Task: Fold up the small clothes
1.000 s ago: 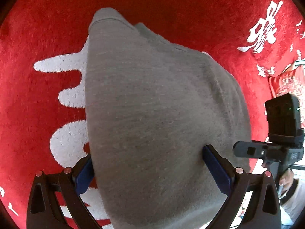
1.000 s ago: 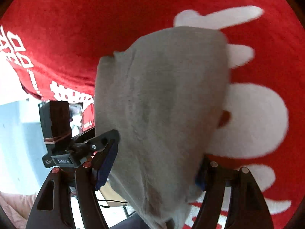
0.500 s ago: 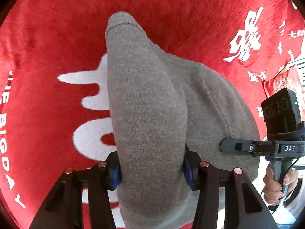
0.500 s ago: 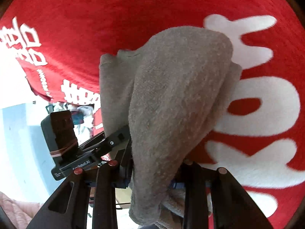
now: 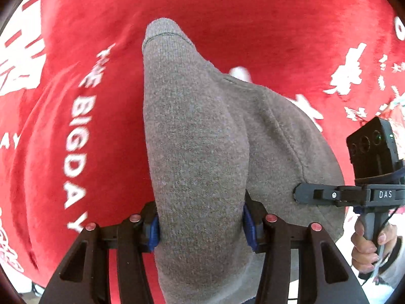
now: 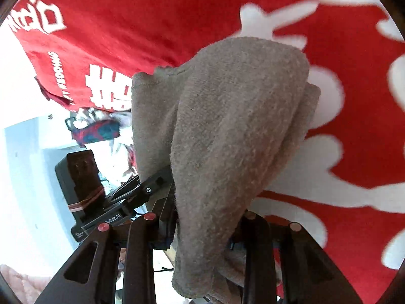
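Plain grey knit garment (image 5: 197, 152), no print. Red plush cloth (image 5: 253, 25) w/ white lettering & white blob shapes. Gripper pads (image 5: 154, 230): blue; frames black.

A red plush blanket (image 5: 253, 12) with white lettering fills the background — a dark red-and-blue patterned pouch (image 6: 96, 130) lies at nine o'clock.

The knit garment (image 5: 197, 157) hangs over the printed blanket (image 5: 253, 12), its bunched edge between the left gripper (image 5: 201, 224) pads; in the left wrist view the right gripper (image 5: 336, 195) sits right of it, touching its far side
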Motion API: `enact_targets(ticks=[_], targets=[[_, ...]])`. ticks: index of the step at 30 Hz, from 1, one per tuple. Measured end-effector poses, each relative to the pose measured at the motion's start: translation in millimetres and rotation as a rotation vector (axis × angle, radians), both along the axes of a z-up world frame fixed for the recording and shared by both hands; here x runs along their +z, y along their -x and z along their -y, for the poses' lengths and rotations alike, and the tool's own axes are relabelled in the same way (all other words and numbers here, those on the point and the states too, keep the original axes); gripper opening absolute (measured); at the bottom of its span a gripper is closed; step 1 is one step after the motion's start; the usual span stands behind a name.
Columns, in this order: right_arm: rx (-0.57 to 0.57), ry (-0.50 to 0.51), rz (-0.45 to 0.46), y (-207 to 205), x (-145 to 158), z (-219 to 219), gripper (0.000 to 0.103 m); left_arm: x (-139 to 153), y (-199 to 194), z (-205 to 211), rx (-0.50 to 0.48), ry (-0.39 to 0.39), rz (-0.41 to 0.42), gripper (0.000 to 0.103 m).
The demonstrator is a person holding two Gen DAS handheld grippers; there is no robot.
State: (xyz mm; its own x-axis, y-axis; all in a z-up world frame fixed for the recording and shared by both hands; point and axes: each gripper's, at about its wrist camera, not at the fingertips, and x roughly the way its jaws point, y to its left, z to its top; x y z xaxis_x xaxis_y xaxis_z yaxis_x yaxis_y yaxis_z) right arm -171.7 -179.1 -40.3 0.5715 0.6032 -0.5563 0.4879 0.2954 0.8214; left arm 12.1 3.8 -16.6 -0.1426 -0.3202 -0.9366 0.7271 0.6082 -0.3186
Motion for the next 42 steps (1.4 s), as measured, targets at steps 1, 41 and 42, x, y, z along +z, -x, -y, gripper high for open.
enact_targets(ticks=[1, 41, 42], targets=[[0.012, 0.01, -0.015, -5, -5, -5, 0.034, -6, -3, -7, 0.013, -0.012, -0.002, 0.053], [0.143, 0.554, -0.505, 0, 40, -43, 0.014, 21, -10, -125, 0.265, -0.119, 0.129, 0.058], [0.146, 0.554, -0.507, 0, 41, -45, 0.014, 22, -10, -127, 0.265, -0.123, 0.13, 0.058]])
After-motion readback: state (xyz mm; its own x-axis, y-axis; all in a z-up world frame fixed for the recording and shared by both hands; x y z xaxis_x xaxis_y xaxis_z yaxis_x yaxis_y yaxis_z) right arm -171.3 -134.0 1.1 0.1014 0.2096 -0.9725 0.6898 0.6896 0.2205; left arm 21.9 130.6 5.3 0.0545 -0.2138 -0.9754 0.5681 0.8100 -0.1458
